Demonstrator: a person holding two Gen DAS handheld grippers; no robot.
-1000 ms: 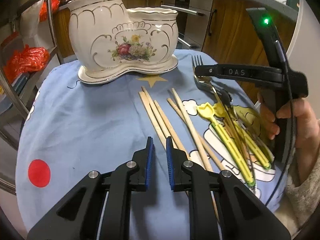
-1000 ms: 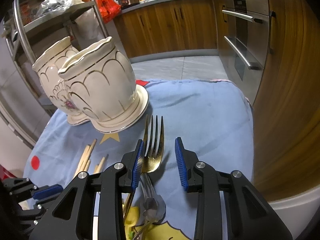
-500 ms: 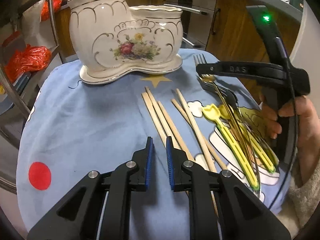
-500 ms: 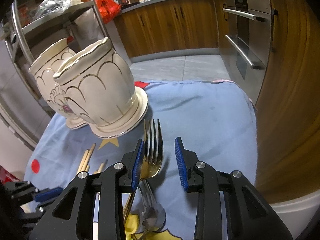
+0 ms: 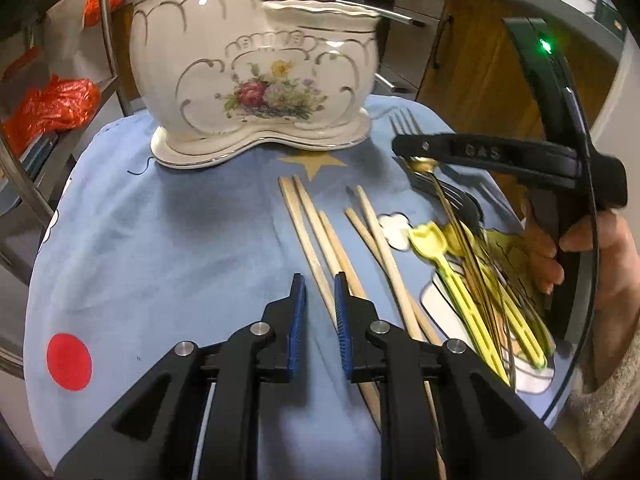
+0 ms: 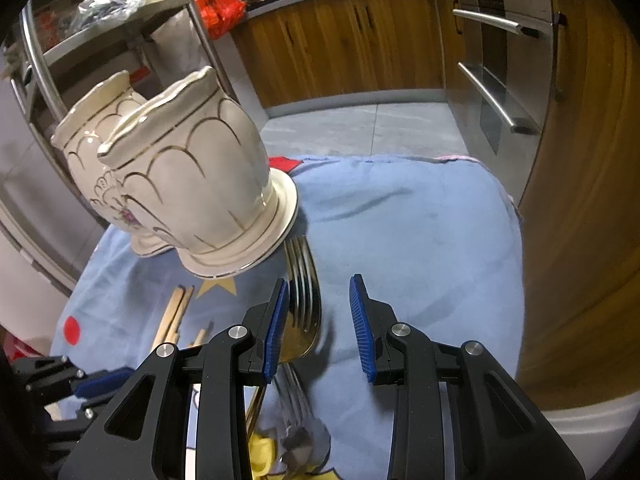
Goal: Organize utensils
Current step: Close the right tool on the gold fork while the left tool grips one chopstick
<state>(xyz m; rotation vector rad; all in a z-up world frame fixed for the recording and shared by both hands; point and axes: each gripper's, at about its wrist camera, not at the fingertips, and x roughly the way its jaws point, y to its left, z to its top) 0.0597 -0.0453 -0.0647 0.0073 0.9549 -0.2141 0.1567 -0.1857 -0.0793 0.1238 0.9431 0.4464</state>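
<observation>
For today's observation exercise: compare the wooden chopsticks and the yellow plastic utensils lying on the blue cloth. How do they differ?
The wooden chopsticks are plain tan sticks with no shaped head; the yellow plastic utensils are bright yellow, one with a shovel-shaped head. The chopsticks lie fairly clear of other things on the blue cloth; the yellow utensils are tangled with thin metal cutlery. Both lie flat, outside the ceramic holder.

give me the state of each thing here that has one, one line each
left gripper: open, jaws just widened, over the chopsticks, holding nothing
right gripper: open, fork between the pads, not clamped
gold fork: flat on the cloth, tines toward the holder
ceramic holder: upright on the cloth; inside hidden
chopsticks: loose, flat on the cloth
yellow utensils: in a flat pile
oven door: shut
</observation>
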